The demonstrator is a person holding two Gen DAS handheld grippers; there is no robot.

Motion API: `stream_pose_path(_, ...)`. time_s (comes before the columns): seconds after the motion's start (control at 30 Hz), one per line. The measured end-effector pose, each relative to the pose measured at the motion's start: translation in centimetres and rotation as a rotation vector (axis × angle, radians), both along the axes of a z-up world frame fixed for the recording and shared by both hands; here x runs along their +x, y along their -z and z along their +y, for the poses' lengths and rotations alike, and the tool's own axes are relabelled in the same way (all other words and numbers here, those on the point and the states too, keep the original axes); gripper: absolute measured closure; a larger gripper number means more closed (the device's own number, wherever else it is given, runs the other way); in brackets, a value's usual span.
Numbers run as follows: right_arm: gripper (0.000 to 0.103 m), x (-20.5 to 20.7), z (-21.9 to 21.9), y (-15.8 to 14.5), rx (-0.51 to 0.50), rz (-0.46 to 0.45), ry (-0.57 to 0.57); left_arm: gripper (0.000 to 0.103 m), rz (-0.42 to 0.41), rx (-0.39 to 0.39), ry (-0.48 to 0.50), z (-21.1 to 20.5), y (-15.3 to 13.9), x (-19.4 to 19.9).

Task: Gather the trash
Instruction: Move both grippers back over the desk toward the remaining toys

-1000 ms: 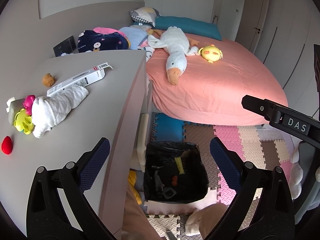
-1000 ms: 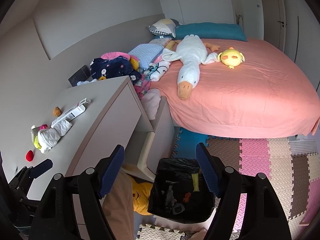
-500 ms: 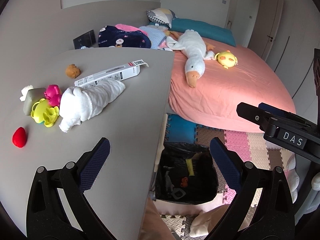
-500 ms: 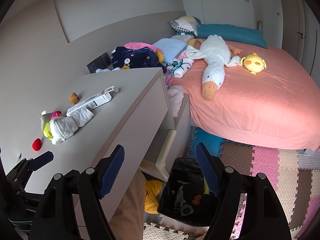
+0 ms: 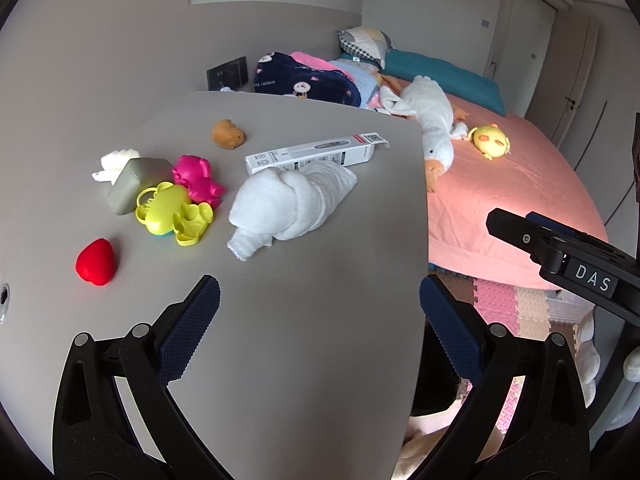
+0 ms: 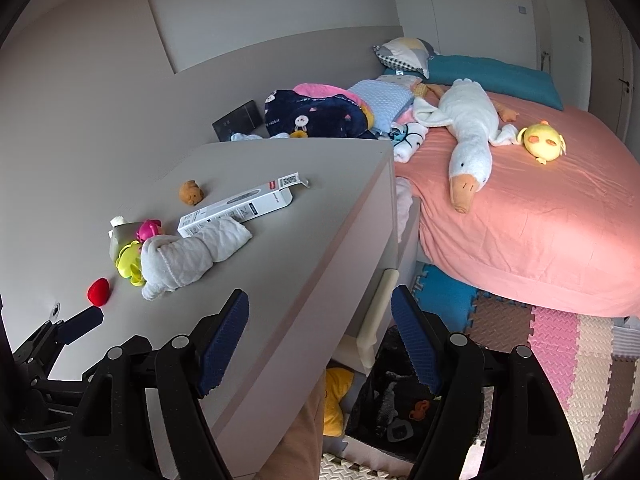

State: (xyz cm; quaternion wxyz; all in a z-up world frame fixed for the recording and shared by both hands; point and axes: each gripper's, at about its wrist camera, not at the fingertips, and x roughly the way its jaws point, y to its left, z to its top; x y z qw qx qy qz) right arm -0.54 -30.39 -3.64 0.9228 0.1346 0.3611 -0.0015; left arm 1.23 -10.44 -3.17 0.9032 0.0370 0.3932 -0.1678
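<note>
Right gripper (image 6: 320, 344) empty; bin (image 6: 394, 420) holds indistinct scraps.

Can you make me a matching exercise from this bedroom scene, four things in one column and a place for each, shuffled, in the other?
Things:
1. white goose plush
2. long white box
3. black trash bin
4. teal pillow

Places:
A. on the floor beside the desk
B. at the head of the bed
C. on the grey desk, touching a rolled white cloth
D. stretched out on the pink bedsheet

Pairs: 1-D, 2-C, 3-A, 4-B
</note>
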Motion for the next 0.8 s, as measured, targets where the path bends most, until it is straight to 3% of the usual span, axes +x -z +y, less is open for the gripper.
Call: stream_pose_path(0.8, 0.029, 5.6, 9.8, 1.1, -0.002, 0.007, -0.134, 0.006, 0.014, -0.031, -0.174, 10.7, 0.8, 4.3)
